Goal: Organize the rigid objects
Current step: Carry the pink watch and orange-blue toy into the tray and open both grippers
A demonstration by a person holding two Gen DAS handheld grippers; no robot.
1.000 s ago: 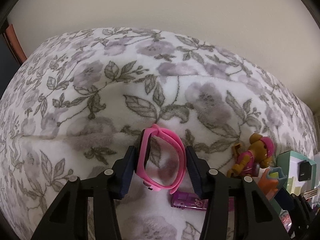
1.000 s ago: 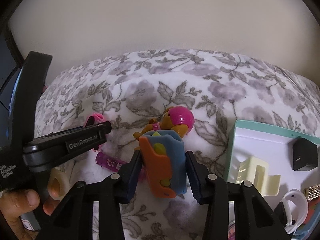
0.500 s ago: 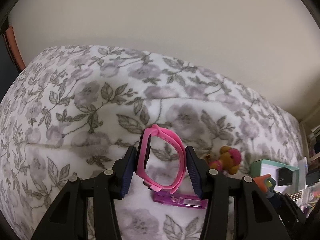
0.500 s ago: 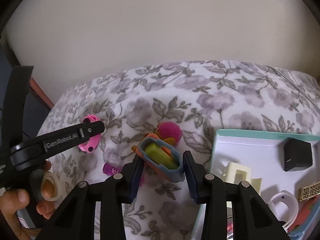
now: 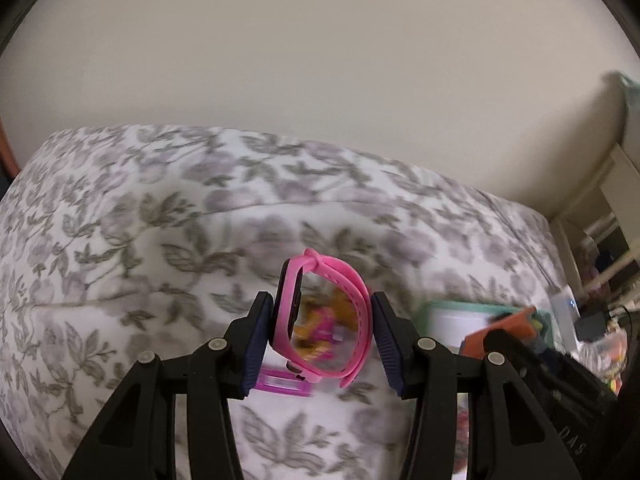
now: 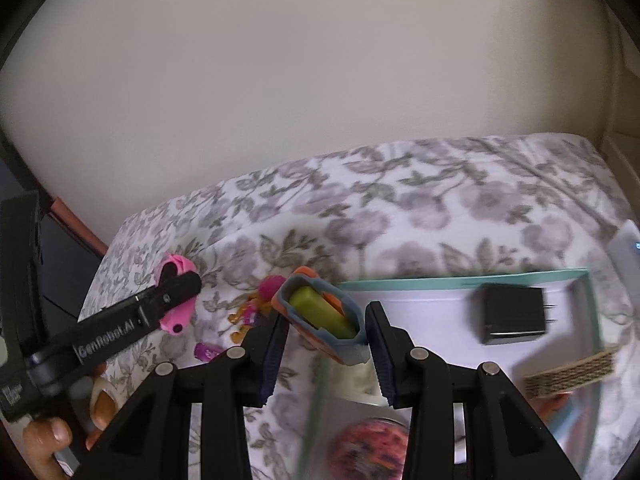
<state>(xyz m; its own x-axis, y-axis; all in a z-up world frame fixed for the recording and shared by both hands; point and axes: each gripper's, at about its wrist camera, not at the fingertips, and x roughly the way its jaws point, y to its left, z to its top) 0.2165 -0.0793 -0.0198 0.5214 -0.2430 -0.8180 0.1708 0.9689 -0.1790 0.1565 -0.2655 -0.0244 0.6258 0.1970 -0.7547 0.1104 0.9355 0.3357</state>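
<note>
My left gripper (image 5: 318, 342) is shut on a pink wristband watch (image 5: 352, 300) and holds it above the floral bedspread (image 5: 140, 240). The watch and left gripper also show in the right wrist view (image 6: 176, 300). My right gripper (image 6: 326, 340) is shut on an orange and blue toy (image 6: 320, 316) with a green piece inside, held over the left edge of a teal-rimmed white tray (image 6: 424, 296). The toy shows in the left wrist view (image 5: 504, 328) too.
A dog figure in a pink helmet (image 6: 260, 300) and a purple tube (image 6: 208, 351) lie on the bedspread. The tray holds a black plug adapter (image 6: 512, 316), a patterned bar (image 6: 572, 372) and a round pink item (image 6: 372, 452). A wall stands behind the bed.
Both grippers have lifted and swung right with their loads. The right gripper's toy has moved from above the dog figure to over the tray's left edge.
</note>
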